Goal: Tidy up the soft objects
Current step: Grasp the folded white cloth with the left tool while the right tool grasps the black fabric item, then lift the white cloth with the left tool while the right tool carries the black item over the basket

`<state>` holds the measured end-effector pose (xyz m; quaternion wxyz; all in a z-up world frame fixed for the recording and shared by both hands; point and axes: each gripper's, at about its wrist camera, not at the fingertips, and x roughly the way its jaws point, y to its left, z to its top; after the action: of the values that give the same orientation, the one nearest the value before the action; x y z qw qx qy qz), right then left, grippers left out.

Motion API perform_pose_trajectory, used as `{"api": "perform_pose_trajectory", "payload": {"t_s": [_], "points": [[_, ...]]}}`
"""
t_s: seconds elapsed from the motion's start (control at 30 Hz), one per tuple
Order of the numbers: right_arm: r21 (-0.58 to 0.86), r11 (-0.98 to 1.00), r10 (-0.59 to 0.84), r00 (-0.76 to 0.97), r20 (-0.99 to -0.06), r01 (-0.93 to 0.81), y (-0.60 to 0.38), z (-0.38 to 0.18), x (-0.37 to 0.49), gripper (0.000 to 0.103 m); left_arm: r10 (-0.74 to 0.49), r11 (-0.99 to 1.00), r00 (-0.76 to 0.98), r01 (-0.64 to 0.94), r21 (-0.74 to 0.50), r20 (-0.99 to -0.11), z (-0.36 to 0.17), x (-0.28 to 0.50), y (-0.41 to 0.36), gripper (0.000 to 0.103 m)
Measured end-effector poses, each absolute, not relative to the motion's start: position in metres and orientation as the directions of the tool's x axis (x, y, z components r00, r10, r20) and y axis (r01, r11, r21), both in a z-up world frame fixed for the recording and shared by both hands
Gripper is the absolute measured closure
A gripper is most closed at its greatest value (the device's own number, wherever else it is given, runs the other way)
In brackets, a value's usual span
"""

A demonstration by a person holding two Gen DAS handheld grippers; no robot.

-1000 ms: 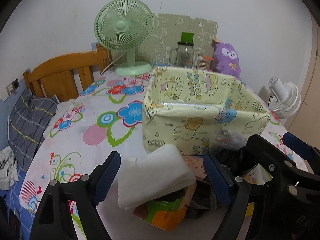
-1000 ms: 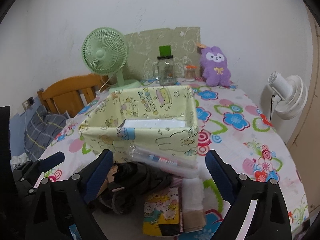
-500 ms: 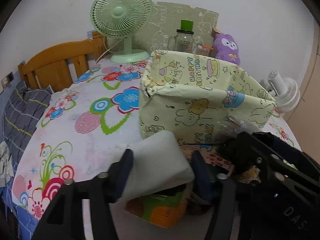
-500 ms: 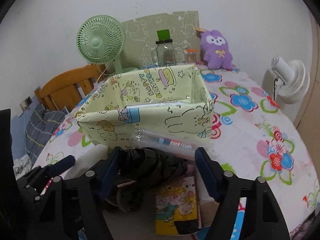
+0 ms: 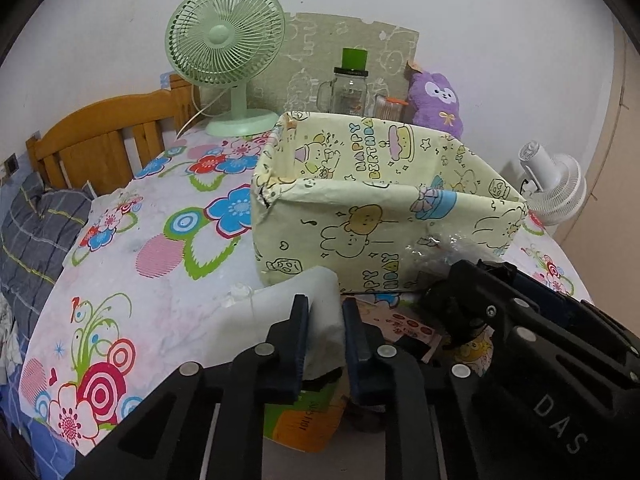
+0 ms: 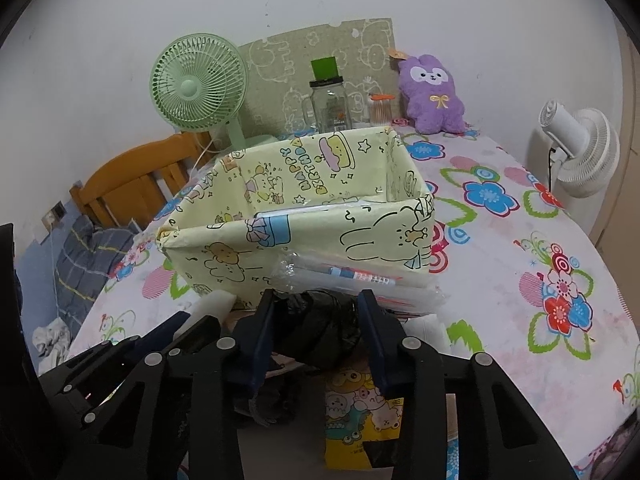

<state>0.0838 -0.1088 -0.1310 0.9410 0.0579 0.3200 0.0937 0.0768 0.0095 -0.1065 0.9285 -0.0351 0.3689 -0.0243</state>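
My left gripper [image 5: 325, 314] is shut on a white soft pack [image 5: 276, 312], its pads squeezing the pack's right end. The pack lies in front of a yellow cartoon-print fabric box [image 5: 360, 232] on the flowered tablecloth. A crumpled black bundle [image 6: 320, 328] sits between the jaws of my right gripper [image 6: 317, 314], which are closing, and both pads touch its sides. The bundle rests on cartoon booklets [image 6: 360, 412] just before the box [image 6: 304, 240]. A clear plastic pack [image 6: 360, 280] leans on the box's front wall. Both grippers stand side by side.
At the back stand a green fan [image 5: 224, 52], a glass jar with a green lid [image 5: 350, 88] and a purple plush [image 5: 438, 100]. A white fan [image 5: 552, 184] is off the right edge. A wooden headboard [image 5: 104, 132] and bedding lie to the left.
Both grippers went from wide open to closed: the left one onto the white pack, the right one around the black bundle. Both edged slightly closer to the box.
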Motion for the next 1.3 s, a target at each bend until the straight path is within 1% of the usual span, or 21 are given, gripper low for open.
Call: {"api": "perform_pose_trajectory", "payload": {"t_s": [0.13,0.43,0.73,1.3], "points": [[0.171,0.976,0.214,0.779,-0.589,-0.138,-0.11,-0.128,0.083,0.063,-0.069,0.997,0.732,0.021,-0.08,-0.678,-0.102,0.077,0.009,0.092],[0.177,0.974,0.219,0.796,-0.564,-0.142,-0.115,-0.112,0.077,0.063,-0.085,0.995,0.747,0.035,-0.089,-0.659,-0.086,0.073,0.004,0.092],[0.191,0.97,0.23,0.821,-0.522,-0.15,-0.121,-0.086,0.067,0.063,-0.083,0.996,0.787,0.04,-0.083,-0.611,-0.057,0.062,-0.003,0.093],[0.205,0.963,0.254,0.855,-0.453,-0.177,-0.127,-0.041,0.055,0.063,-0.083,0.996,0.832,0.046,-0.082,-0.548,-0.015,0.054,-0.009,0.093]]}}
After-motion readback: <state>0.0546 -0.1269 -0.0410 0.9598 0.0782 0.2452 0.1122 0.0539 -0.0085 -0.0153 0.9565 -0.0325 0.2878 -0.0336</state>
